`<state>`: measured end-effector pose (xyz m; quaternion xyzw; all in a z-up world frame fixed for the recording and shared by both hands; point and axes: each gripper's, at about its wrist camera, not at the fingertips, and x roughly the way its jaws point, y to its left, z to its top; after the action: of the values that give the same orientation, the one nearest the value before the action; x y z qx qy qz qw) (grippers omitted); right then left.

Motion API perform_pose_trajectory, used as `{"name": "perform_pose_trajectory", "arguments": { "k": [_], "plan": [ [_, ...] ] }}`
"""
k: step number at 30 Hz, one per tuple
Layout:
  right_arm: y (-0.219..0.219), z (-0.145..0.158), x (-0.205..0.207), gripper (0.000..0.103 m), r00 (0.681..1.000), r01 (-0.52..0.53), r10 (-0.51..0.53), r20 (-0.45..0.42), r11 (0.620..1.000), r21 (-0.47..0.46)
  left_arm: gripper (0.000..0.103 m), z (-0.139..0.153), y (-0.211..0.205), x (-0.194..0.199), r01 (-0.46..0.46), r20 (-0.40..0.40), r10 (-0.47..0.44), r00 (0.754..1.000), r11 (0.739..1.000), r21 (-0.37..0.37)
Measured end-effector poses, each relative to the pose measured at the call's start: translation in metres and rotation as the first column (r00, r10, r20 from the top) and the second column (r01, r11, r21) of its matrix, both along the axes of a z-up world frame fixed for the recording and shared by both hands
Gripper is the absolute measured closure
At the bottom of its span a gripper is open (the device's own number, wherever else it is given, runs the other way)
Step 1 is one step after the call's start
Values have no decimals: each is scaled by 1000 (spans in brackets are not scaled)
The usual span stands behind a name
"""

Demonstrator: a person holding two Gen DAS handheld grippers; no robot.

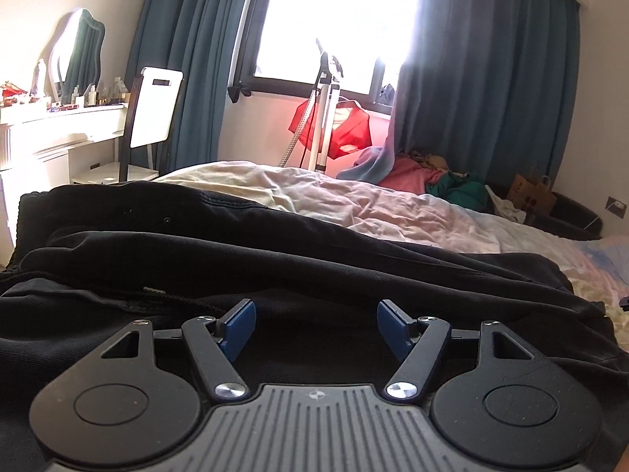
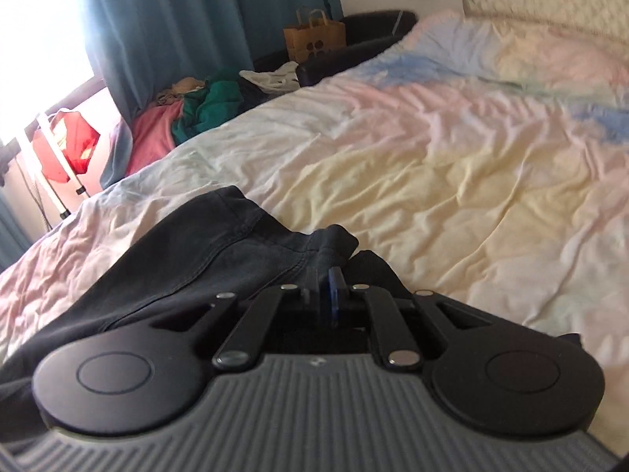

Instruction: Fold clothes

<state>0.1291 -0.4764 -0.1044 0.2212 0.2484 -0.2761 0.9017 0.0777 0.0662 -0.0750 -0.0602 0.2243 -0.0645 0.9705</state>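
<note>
One black garment (image 1: 275, 259) lies on one bed (image 2: 432, 165); left gripper (image 1: 316, 324) gapes over it, right gripper (image 2: 334, 295) pinches its edge

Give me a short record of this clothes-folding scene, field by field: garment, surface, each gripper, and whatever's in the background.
garment: black garment, spread in loose folds across the bed
surface: bed with rumpled pastel sheet
left gripper: open, over the black fabric, holding nothing
right gripper: shut on an edge of the black garment
background: teal curtains, bright window, brown paper bag, pile of pink and green clothes beside the bed
</note>
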Motion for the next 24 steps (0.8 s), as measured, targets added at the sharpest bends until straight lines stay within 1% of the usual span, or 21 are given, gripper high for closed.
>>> {"name": "perform_pose_trajectory", "arguments": {
  "k": [1,3,6,8,10,12,15,17,18,20,24],
  "plan": [
    [11,9,-7,94,1000,-16,16,-3,999,-34,32,2,1,-3,-5,2,5,1000,1000,1],
    [39,23,-24,94,995,-93,94,23,995,-45,32,7,4,-10,-6,4,6,1000,1000,-3],
    [91,49,-46,94,965,-252,256,51,964,-81,32,16,8,-23,-2,3,2,1000,1000,-14],
    [125,64,-60,94,930,-350,360,69,929,-120,32,22,8,-35,12,5,-12,1000,1000,-10],
    [152,74,-75,94,888,-433,449,100,889,-148,32,29,7,-47,36,11,-36,999,999,0],
    [175,78,-90,94,844,-501,522,126,850,-163,31,35,4,-59,58,17,-58,998,998,22],
    [198,73,-110,94,799,-559,580,158,813,-160,29,40,-2,-76,88,26,-89,996,995,50],
    [210,69,-116,94,779,-588,611,140,790,-174,29,40,-5,-84,102,21,-104,994,993,64],
    [213,69,-116,94,773,-595,621,132,781,-189,29,40,-6,-87,107,16,-108,994,992,68],
    [214,69,-114,94,771,-596,623,136,780,-191,28,37,-6,-92,114,-4,-114,993,992,62],
    [210,61,-107,94,784,-587,602,148,798,-136,24,28,0,-94,93,-38,-90,995,994,61]
  ]
}}
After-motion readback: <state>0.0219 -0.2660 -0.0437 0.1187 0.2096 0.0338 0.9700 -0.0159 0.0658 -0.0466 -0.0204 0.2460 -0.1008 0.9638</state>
